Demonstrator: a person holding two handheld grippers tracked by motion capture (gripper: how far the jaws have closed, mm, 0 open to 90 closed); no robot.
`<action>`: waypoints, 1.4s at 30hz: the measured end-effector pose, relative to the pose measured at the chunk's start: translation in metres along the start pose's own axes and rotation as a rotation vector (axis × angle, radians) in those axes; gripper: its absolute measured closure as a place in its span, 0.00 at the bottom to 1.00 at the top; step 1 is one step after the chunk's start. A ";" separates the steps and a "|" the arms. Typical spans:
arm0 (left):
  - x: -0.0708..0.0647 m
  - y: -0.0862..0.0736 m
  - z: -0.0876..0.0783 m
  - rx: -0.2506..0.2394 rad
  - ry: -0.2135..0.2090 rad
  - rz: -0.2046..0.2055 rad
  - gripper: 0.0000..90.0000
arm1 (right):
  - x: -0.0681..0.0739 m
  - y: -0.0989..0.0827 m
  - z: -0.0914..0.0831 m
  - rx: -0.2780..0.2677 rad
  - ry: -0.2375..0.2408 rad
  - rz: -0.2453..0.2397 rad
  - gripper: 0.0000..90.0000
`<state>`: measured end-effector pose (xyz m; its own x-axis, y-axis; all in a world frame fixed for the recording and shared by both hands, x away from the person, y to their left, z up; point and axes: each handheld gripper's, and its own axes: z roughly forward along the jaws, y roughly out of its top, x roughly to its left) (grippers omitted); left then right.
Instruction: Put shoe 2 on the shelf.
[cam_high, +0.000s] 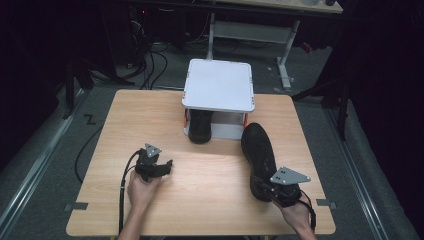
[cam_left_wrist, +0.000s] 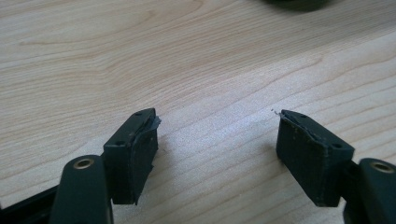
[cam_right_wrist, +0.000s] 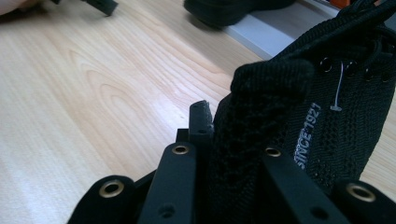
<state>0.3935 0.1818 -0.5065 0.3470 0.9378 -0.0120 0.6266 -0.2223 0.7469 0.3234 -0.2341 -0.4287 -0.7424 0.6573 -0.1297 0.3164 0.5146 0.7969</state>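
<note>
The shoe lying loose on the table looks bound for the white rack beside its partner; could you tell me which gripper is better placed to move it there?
Probably the right. The right gripper is already clamped on the heel collar of the black shoe, while the left gripper hangs open over bare table, well away from it.

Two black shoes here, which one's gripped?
The black knit shoe lying right of the white shelf, clamped by the right gripper. The other black shoe sits under the shelf, untouched.
</note>
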 end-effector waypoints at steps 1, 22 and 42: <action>0.000 0.000 0.000 0.000 0.000 0.000 0.33 | 0.002 0.001 0.001 0.003 0.006 -0.001 0.93; 0.000 0.000 0.000 -0.001 0.000 -0.003 0.34 | 0.001 0.038 0.032 -0.021 0.089 -0.032 0.93; -0.001 0.000 0.000 0.003 -0.009 0.012 0.32 | -0.022 0.068 0.085 0.018 0.080 0.017 0.93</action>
<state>0.3933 0.1806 -0.5065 0.3608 0.9326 -0.0090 0.6242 -0.2343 0.7453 0.4118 -0.1667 -0.4220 -0.7813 0.6204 -0.0680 0.3395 0.5140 0.7878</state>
